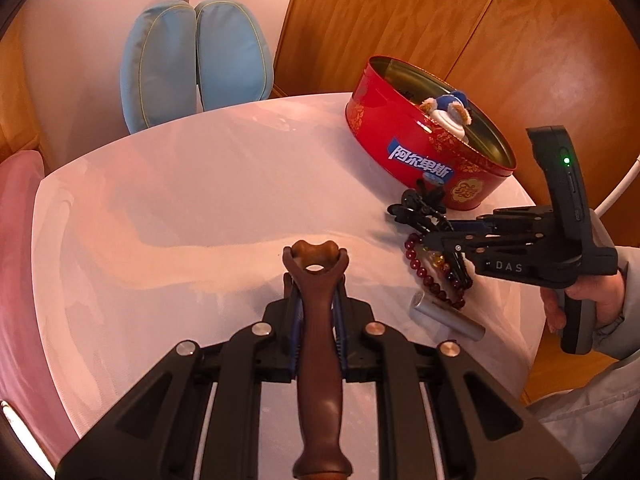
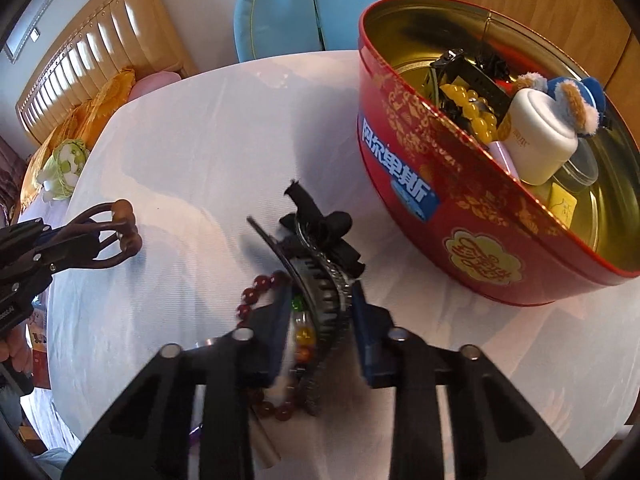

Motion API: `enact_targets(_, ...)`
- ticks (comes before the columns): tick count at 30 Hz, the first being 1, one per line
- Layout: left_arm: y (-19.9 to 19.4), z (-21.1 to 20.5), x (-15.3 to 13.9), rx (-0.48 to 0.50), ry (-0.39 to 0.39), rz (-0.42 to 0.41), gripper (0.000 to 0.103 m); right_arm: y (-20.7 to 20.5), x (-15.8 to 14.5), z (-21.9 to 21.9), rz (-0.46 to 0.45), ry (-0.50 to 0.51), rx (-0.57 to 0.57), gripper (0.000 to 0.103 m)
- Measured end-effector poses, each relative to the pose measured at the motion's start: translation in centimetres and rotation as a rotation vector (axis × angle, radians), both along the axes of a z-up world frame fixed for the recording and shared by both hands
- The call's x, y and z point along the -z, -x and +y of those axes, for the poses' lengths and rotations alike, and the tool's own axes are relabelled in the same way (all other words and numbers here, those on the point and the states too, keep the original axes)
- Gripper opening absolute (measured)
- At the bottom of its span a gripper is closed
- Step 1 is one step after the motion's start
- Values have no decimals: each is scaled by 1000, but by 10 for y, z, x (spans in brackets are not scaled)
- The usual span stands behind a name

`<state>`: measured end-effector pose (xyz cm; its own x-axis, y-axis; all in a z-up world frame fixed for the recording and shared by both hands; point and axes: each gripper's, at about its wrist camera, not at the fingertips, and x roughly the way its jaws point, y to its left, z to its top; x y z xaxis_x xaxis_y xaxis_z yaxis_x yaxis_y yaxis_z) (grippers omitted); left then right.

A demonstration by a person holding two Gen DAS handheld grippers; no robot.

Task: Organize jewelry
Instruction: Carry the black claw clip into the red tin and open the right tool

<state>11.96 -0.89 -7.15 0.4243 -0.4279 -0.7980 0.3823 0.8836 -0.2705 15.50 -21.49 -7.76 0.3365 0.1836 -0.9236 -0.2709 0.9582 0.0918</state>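
My left gripper [image 1: 318, 280] is shut on a brown wooden massage roller [image 1: 318, 320], held over the white table; it also shows in the right wrist view [image 2: 116, 232]. My right gripper [image 2: 320, 300] is shut on a black comb hair clip with a bow [image 2: 320, 248], just above a dark red bead bracelet [image 2: 256, 292] and a multicoloured bead string [image 2: 302, 332]. In the left wrist view the right gripper [image 1: 436, 236] holds the clip [image 1: 420, 208] beside the red tin [image 1: 404, 152]. The red tin [image 2: 460, 216] is open and holds yellow beads, a white jar and a plush toy.
A silver tube [image 1: 446, 316] lies on the white tablecloth [image 1: 200, 200] near the bracelet [image 1: 424, 276]. A blue chair back [image 1: 196, 60] stands behind the table. A wooden wardrobe [image 1: 440, 20] is at the right. A pink cushion [image 1: 20, 240] lies at the left.
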Motion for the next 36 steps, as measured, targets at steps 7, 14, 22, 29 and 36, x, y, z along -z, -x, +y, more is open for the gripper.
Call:
enact_targets(7, -2, -5, -17, 51, 42, -45, 14, 32, -43, 6, -79, -11, -11, 25)
enact_targets(14, 3, -13, -33, 116, 84, -86, 14, 72, -81, -6, -149, 3, 26, 25)
enact_targets(22, 10, -25, -50, 150, 98, -130, 14, 82, -119, -49, -235, -12, 148, 25)
enact_targets(29, 20, -21, -65, 5, 81, -151, 14, 18, -119, -90, -264, -22, 133, 25)
enact_targets(36, 42, -16, -76, -221, 11, -131, 14, -82, -92, -91, -191, -47, 26, 25)
